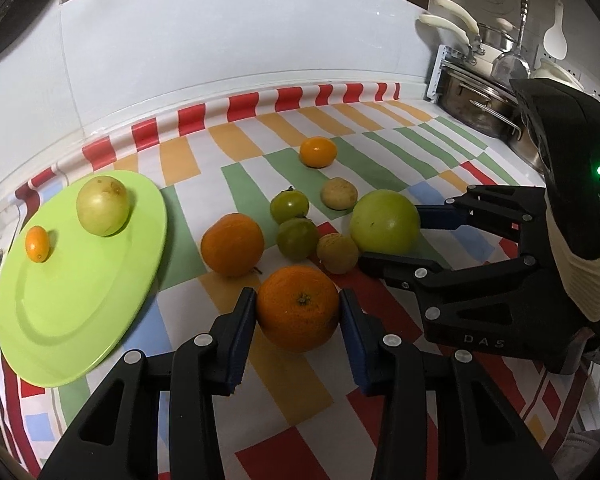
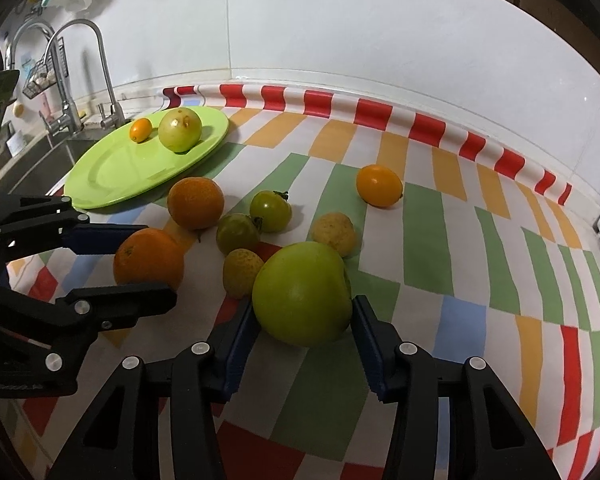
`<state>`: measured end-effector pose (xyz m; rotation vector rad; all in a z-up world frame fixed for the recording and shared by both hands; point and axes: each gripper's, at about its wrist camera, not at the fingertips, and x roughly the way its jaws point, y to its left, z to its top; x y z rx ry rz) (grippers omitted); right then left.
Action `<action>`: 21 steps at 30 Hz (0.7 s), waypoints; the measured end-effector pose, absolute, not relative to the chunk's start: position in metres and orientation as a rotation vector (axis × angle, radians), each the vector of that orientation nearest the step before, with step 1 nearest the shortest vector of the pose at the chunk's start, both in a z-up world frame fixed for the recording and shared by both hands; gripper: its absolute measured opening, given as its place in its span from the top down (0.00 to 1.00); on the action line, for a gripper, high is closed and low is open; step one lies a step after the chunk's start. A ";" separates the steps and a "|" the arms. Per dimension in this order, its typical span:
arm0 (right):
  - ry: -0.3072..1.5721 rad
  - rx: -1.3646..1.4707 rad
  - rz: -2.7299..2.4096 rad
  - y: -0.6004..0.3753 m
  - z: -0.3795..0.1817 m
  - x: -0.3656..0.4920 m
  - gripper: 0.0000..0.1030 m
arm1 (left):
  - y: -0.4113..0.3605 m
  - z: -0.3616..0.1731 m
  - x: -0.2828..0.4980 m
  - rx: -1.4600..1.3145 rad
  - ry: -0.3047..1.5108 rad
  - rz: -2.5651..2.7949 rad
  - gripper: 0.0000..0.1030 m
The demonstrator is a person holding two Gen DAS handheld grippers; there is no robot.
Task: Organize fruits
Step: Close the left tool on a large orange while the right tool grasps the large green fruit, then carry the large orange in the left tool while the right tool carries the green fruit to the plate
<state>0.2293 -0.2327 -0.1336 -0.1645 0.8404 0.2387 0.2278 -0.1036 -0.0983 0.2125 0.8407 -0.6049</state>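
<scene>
left wrist view. left gripper (image 1: 298, 312): black two-finger tool with blue pads, aimed steeply down at the worktop (image 1: 380, 148), which is covered by a cloth chequered in red, orange, green and blue. a round orange with a green stem scar (image 1: 298, 307) is seen between the fingers (image 1: 236, 332); both pads lie against its sides, so it is judged pinched, still resting on the cloth. the flat lime-green plate (image 1: 72, 320) lies to the left of this fruit, near, and is judged the place of sorting, since a small oval kumquat (image 1: 37, 243) and a pale yellow-green round fruit (image 1: 103, 205) are already set on it. the left hand is the nearer to the plate. no long axis is offered by the orange.

right wrist view. right gripper (image 2: 304, 320): same make, likewise tilted down. a large round green apple (image 2: 302, 293) is bracketed by its fingers (image 2: 366, 328), centred between them on the cloth; the left pad touches the skin, while on the right a thin gap cannot be ruled out. the plate (image 2: 100, 184) lies far to the upper left of the apple, beyond the left gripper (image 2: 140, 264) and its orange (image 2: 148, 261), so a crossing path is judged the hazard. loose fruits are left on the cloth between.
</scene>
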 end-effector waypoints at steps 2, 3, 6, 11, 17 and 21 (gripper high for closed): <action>0.837 -0.167 0.237 -0.232 -0.133 0.231 0.50 | -0.102 -0.099 0.228 0.211 0.841 -0.595 0.60; 0.831 -0.169 0.236 -0.232 -0.133 0.231 0.49 | -0.101 -0.099 0.228 0.209 0.841 -0.589 0.60; 0.814 -0.185 0.232 -0.230 -0.132 0.231 0.52 | -0.099 -0.098 0.228 0.209 0.834 -0.573 0.60; 0.823 -0.173 0.246 -0.227 -0.128 0.226 0.53 | -0.095 -0.093 0.224 0.195 0.819 -0.558 0.60; 0.804 -0.140 0.251 -0.222 -0.115 0.212 0.52 | -0.087 -0.081 0.216 0.172 0.797 -0.538 0.60; 0.784 -0.123 0.244 -0.217 -0.104 0.201 0.52 | -0.082 -0.071 0.209 0.167 0.784 -0.519 0.60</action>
